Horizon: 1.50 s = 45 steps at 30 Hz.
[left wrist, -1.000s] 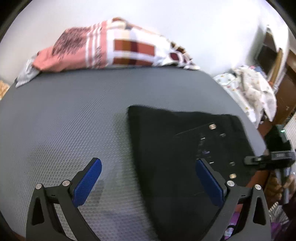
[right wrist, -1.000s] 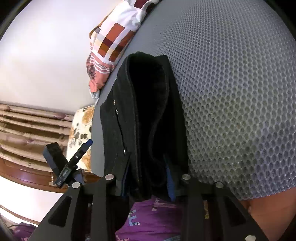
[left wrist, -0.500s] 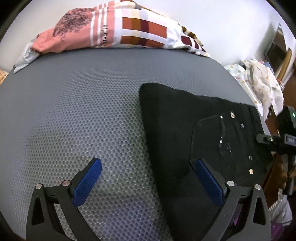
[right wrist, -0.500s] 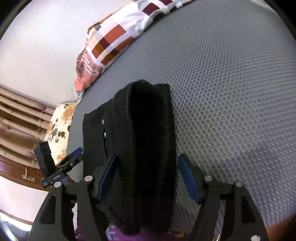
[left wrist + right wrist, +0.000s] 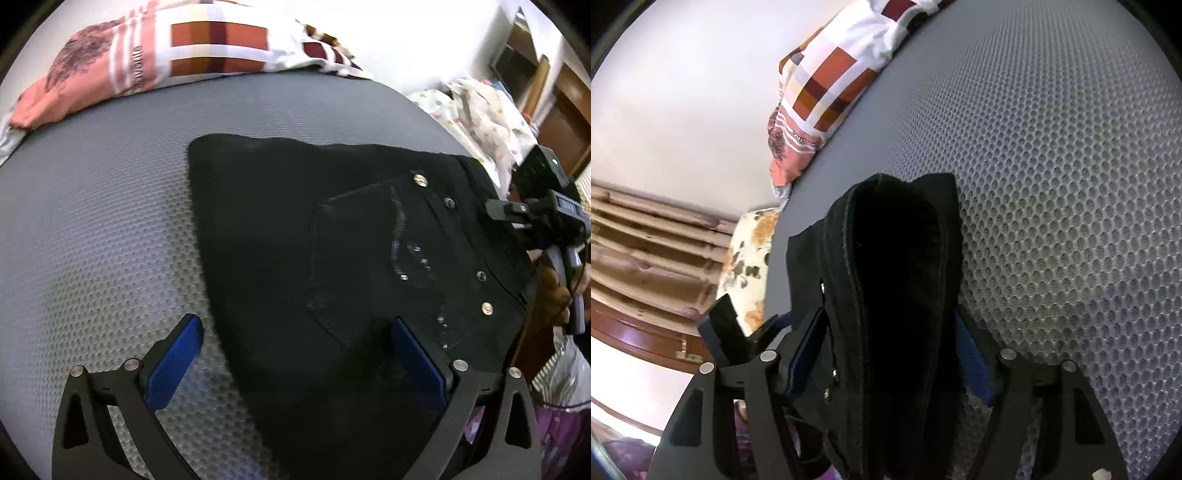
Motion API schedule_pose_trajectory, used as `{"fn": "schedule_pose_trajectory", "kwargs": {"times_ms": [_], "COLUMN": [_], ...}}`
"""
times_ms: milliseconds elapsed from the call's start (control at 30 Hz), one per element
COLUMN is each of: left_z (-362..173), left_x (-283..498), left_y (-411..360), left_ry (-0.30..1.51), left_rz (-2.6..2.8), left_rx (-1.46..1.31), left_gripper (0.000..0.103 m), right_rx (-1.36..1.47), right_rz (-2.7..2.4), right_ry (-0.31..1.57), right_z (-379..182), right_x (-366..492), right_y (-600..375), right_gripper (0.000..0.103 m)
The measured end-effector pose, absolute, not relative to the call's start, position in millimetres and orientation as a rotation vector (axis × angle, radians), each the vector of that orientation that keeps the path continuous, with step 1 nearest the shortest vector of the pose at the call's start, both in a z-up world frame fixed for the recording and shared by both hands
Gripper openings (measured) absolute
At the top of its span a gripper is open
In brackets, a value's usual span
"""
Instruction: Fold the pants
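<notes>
Already folded into a compact stack, the black pants lie on the grey mesh-covered bed, near its edge, with the back pocket and its metal studs facing up. A plaid pillow sits well apart at the far side.

Both tools are released. The left tool hangs with its blue pads spread wide, 1 over bare mesh and 1 over the cloth, neither pressing anything. The right tool straddles the thick folded end of the pants: the stack stands between its pads, which seem just clear of the cloth on both sides, though the dark fabric makes the gap hard to read.

Judging by the look, this is heavy denim: stiff enough to hold a crease, yet springy, since the folded end bulges open into a rounded loop in the right wrist view. Its weight should keep it put on the grippy mesh, so dragging is unlikely to work well; lifting is safer. A good hold would be on the waistband end through all layers, or on a folded edge, away from the hard studs, which could make the pads slip. A pinch on 1 layer alone would likely peel the stack apart.

How many layers the stack has cannot be counted. Its near end is cut off by the frame and by the tool bodies, and black on black hides most seams. The right tool appears in the left wrist view only as a dark shape at the bed's edge, with part of a hand behind it.
</notes>
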<state>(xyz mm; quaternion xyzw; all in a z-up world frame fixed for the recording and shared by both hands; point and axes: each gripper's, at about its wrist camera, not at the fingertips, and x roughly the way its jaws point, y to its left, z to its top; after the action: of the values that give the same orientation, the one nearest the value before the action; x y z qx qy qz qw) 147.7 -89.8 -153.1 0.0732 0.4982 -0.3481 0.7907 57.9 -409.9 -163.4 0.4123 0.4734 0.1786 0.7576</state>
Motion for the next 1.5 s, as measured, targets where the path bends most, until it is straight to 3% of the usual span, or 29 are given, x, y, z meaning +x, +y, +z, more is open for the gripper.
{"fn": "schedule_pose_trajectory", "kwargs": {"times_ms": [233,400,800,900,967,1033,1067,1167,1500], "left_z": [-152,-152,-152,-149,-143,-136,-135,-131,-96], "left_x": [142,140,140,138,136,137,139,148,191], "left_y": [-105,-105,-107,-106,-103,-97,-94,-81,2], "left_ry": [1.052,1.038,1.028,1.006,0.978,0.961,0.968,1.001,0.945], "left_rz": [-0.767,-0.756,-0.747,-0.733,-0.709,-0.687,-0.690,-0.708,-0.583], "left_rx": [0.210,0.225,0.239,0.251,0.263,0.257,0.238,0.140,0.007], "left_gripper": [0.099,0.096,0.093,0.079,0.049,0.031,0.026,0.022,0.021], "right_rx": [0.889,0.894,0.974,0.908,0.915,0.917,0.947,0.972,0.980], "right_rz": [0.470,0.482,0.421,0.401,0.407,0.426,0.448,0.478,0.659], "right_ry": [1.077,1.117,1.142,1.142,1.130,1.111,1.096,1.070,1.012], "right_z": [-166,-170,-175,-171,-170,-163,-160,-148,-118], "right_x": [64,69,67,64,62,61,60,62,135], "right_y": [-402,-410,-423,-416,-413,-407,-406,-393,-312], "right_gripper": [0.058,0.048,0.043,0.031,0.027,0.026,0.026,0.026,0.026]}}
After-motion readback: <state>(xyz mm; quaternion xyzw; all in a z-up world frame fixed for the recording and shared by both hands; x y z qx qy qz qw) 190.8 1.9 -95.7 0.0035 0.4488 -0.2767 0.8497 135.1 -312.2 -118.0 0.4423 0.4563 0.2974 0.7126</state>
